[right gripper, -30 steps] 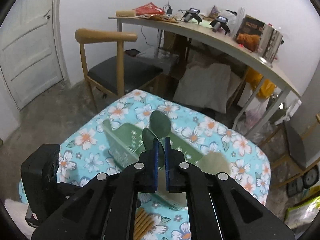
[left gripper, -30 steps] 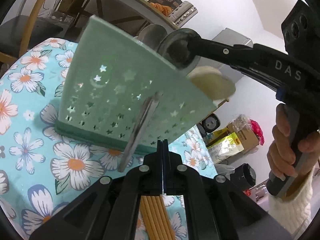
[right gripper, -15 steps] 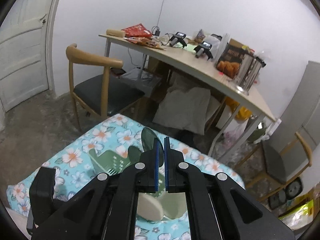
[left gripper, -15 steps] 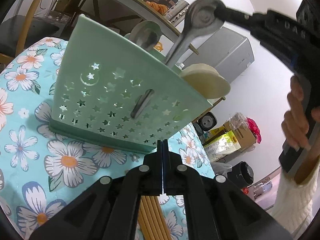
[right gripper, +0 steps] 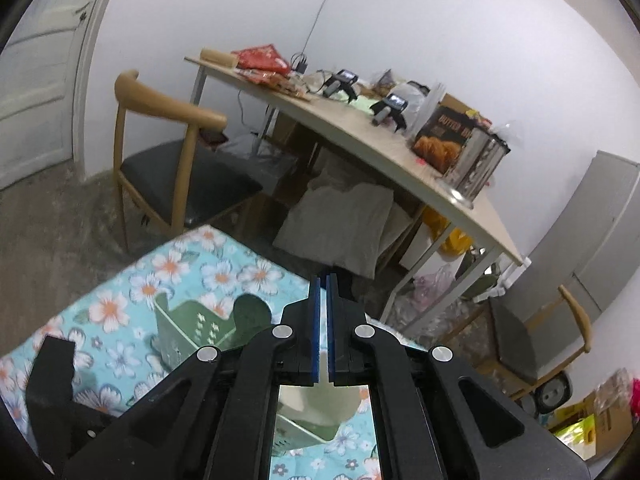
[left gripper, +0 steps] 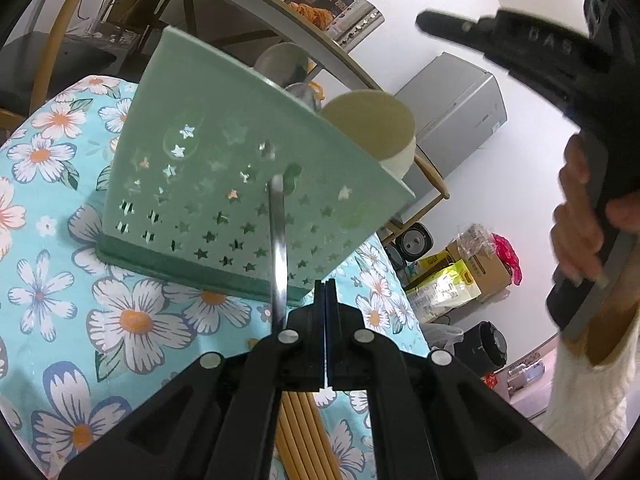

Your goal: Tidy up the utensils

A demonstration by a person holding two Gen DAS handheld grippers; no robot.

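Observation:
A pale green utensil holder point(left gripper: 224, 184) with star cut-outs stands on the floral tablecloth point(left gripper: 48, 288). Two metal spoon bowls point(left gripper: 282, 62) and a round cream utensil head point(left gripper: 368, 124) rise above its rim. A metal handle point(left gripper: 279, 248) pokes out through a hole in its front wall, down to beside my left gripper point(left gripper: 326, 286), which is shut and empty. Yellow chopsticks point(left gripper: 298, 420) lie under that gripper. My right gripper point(left gripper: 500, 28) hovers above and right of the holder, a hand on its grip. In the right wrist view the right gripper point(right gripper: 323, 280) is shut, empty, above the holder point(right gripper: 188, 328).
A wooden chair point(right gripper: 176, 120) stands beyond the table's far edge. A long cluttered desk point(right gripper: 360, 132) runs behind it, with a grey cabinet point(left gripper: 460, 112) to the right. Boxes and bags point(left gripper: 460, 276) sit on the floor past the table's right edge.
The right gripper held a metal spoon over the holder, lifted it, then let it go. The spoon now sits in the holder, and the empty right gripper has risen and tilted up.

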